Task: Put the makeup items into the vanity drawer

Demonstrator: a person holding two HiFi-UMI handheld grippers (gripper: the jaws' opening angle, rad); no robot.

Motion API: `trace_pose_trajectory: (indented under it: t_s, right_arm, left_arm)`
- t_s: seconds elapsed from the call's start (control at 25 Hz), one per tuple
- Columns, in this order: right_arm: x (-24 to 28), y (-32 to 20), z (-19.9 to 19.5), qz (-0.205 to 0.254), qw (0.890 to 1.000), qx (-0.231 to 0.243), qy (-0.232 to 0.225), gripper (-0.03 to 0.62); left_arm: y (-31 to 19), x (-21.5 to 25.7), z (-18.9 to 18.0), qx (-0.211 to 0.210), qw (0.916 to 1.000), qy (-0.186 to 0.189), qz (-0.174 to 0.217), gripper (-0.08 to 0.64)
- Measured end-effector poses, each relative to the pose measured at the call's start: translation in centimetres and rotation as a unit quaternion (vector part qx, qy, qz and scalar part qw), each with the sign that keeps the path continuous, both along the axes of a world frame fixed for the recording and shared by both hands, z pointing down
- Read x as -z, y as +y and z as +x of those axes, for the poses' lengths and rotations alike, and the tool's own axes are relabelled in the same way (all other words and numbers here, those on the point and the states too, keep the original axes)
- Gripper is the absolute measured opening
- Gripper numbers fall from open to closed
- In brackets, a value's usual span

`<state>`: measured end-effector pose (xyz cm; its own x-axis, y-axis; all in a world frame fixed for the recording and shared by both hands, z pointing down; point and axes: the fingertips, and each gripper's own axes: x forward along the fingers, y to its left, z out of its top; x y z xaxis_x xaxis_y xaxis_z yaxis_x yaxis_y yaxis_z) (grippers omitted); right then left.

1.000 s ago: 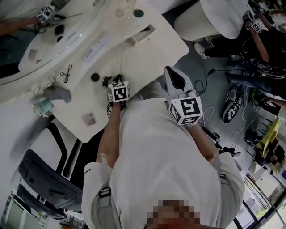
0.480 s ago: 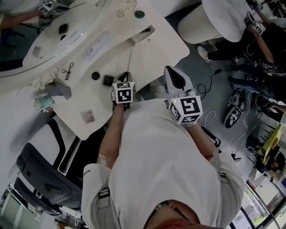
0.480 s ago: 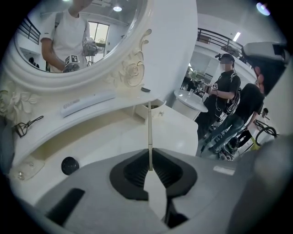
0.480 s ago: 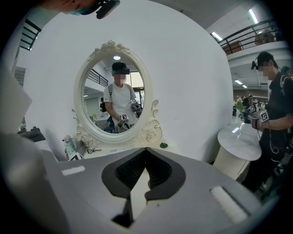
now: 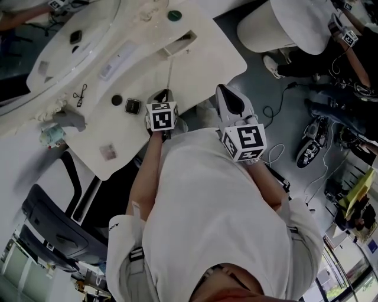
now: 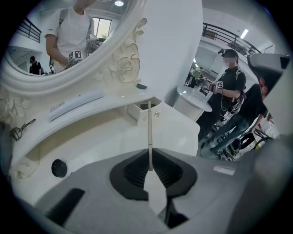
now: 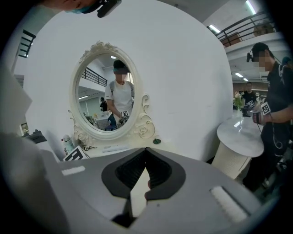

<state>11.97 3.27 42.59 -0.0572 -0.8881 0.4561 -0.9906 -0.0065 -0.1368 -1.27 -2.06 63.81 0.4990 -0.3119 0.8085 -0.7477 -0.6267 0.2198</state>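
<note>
My left gripper (image 5: 164, 94) (image 6: 149, 153) is over the front of the white vanity top (image 5: 195, 65), shut on the near end of a thin pale makeup stick (image 5: 170, 72) (image 6: 149, 130). The stick points at the small open drawer (image 5: 179, 42) (image 6: 139, 109) near the mirror's base. My right gripper (image 5: 229, 105) (image 7: 145, 151) is shut and holds nothing, off the table's right front edge. On the top lie a black round pot (image 5: 116, 100) (image 6: 58, 167), a square compact (image 5: 132, 106), an eyelash curler (image 5: 79, 95) (image 6: 19, 130), a white tube (image 5: 114, 52) (image 6: 75, 103) and a small palette (image 5: 107, 152).
An oval mirror (image 5: 59, 41) (image 7: 107, 100) backs the vanity. A green round lid (image 5: 173, 16) lies behind the drawer. A grey object (image 5: 69, 120) sits at the table's left end and a dark chair (image 5: 59, 230) below it. A round white side table (image 5: 295, 23) and other people stand to the right.
My left gripper has carried the stick rightward along the table, away from the compact and toward the drawer. The right gripper has stayed put.
</note>
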Motion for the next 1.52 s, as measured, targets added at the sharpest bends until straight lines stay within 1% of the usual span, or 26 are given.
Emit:
trace_pose_trajectory:
  t_s: [0.08, 0.36, 0.52, 0.64, 0.8, 1.04, 1.2, 1.36, 1.52]
  right_arm:
    - [-0.2, -0.6, 1.5, -0.001, 1.000, 0.005, -0.005, 0.008]
    - [-0.6, -3.3, 6.2, -0.002, 0.999, 0.035, -0.019, 0.008]
    - [-1.1, -4.9, 8.8, -0.003, 0.999, 0.051, -0.020, 0.008]
    - [-1.4, -6.2, 10.3, -0.004, 0.998, 0.066, -0.018, 0.008]
    - [-1.4, -7.9, 11.2, 0.001, 0.996, 0.091, -0.019, 0.008]
    - [-1.4, -10.1, 11.2, 0.007, 0.991, 0.135, -0.023, 0.008]
    - [-1.5, -11.0, 11.7, 0.009, 0.988, 0.151, -0.025, 0.008]
    - [-1.7, -11.7, 12.7, 0.011, 0.987, 0.156, -0.029, 0.008]
    - [-2.0, -12.2, 13.8, 0.010, 0.987, 0.156, -0.029, 0.008]
  left_arm:
    - [-0.5, 0.0, 1.6, 0.003, 1.0000, -0.004, 0.001, 0.034]
    - [-2.9, 0.0, 6.0, 0.031, 0.9991, -0.026, -0.009, 0.034]
    - [-4.0, -0.6, 7.8, 0.043, 0.9982, -0.038, -0.014, 0.034]
    - [-4.7, -1.1, 8.4, 0.061, 0.9967, -0.048, -0.021, 0.034]
    - [-5.2, -1.2, 8.4, 0.084, 0.9936, -0.066, -0.037, 0.034]
    - [-5.7, -1.5, 9.4, 0.083, 0.9913, -0.078, -0.067, 0.034]
    - [-6.0, -1.8, 10.0, 0.083, 0.9892, -0.089, -0.080, 0.034]
    - [-6.5, -1.4, 10.5, 0.092, 0.9875, -0.097, -0.084, 0.034]
    - [-8.0, -0.7, 10.9, 0.120, 0.9860, -0.091, -0.072, 0.034]
